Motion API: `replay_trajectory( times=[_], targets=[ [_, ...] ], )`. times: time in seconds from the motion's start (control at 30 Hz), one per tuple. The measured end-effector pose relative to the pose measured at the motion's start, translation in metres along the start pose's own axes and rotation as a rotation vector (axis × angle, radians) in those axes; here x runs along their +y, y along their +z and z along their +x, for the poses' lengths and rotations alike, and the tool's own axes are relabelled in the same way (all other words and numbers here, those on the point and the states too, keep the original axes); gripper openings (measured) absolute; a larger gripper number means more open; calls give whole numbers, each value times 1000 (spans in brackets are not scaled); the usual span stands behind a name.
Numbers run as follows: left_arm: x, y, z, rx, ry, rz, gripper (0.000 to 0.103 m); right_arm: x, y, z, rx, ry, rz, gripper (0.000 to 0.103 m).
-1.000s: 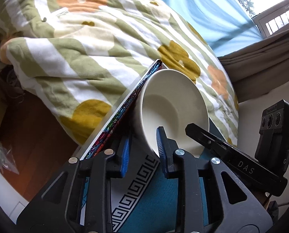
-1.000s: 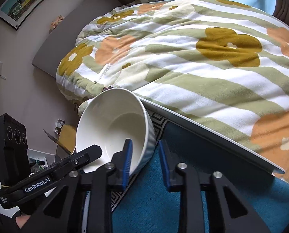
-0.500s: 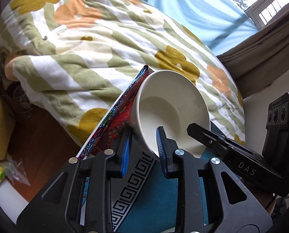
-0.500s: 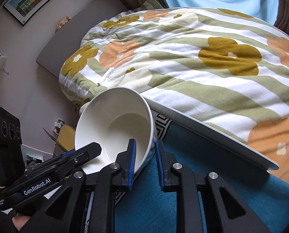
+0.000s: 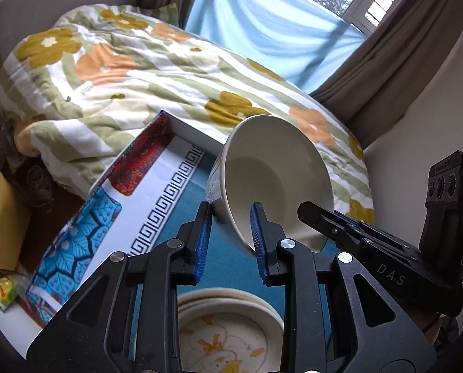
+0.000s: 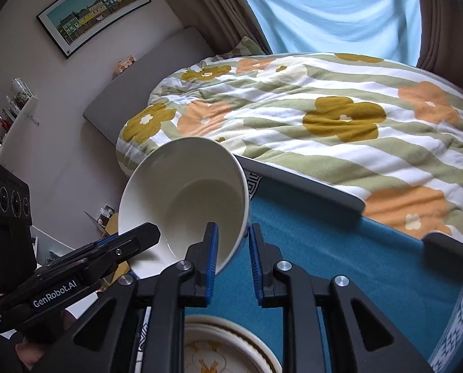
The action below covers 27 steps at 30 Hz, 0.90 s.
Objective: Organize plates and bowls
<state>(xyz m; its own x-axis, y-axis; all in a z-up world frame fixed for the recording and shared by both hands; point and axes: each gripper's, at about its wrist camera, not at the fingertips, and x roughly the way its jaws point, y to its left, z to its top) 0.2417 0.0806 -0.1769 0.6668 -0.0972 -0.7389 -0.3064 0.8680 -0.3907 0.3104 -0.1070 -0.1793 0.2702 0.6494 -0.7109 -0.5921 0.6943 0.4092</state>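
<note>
Currently, in the left wrist view, I have the left gripper (image 5: 229, 239) clamped on the near rim of the white bowl (image 5: 275, 180), one blue ribbed pad (image 5: 204, 242) outside the wall and the other inside. The bowl is tilted, its mouth turned toward the camera, directly ahead of the fingers and raised above the teal floor of the tray (image 5: 156, 205). Below the gripper lies a stack of plates (image 5: 231, 335), cream with a yellow printed motif, flat inside the tray. The right gripper (image 5: 321, 217) enters from the right and meets the rim close to my own grip. The bowl is smooth, glazed and deep, with a speckled outer wall; the tray has low patterned walls and a Greek-key border. In the right wrist view, the right gripper (image 6: 233, 259) is likewise closed on the bowl (image 6: 187, 199), pinching the rim wall just ahead of the fingers, and the left gripper (image 6: 128, 239) reaches in from the left. The plates (image 6: 228, 345) sit directly beneath, and a floral duvet (image 6: 324, 118), soft and quilted, lies beyond the tray's far wall. My judgement is that the step in hand is to level the bowl and set it down on the plates or beside them. To do this well, keep both pinches firm, since glaze slips on a thin rim, rotate both wrists together, and lower slowly until the foot seats flat.
</note>
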Motion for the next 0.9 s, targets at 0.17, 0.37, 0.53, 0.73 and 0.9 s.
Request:
replay_trajectory(
  times=[0.17, 0.37, 0.53, 0.73, 0.9],
  targets=[
    [-56, -47, -33, 28, -39, 67, 23, -18, -45, -67, -50, -36, 46, 18],
    [-123, -113, -57, 65, -90, 124, 23, -46, -104, -141, -69, -112, 91, 18],
    [-172, -168, -56, 151, -140, 163, 23, -78, -152, -189, -54, -177, 137, 18],
    [-210, -216, -34, 273, -179, 209, 23, -111, -200, -219, -40, -252, 216, 18],
    [-227, -239, -9, 349, -181, 262, 23, -133, -224, -218, -26, -278, 304, 18]
  ],
)
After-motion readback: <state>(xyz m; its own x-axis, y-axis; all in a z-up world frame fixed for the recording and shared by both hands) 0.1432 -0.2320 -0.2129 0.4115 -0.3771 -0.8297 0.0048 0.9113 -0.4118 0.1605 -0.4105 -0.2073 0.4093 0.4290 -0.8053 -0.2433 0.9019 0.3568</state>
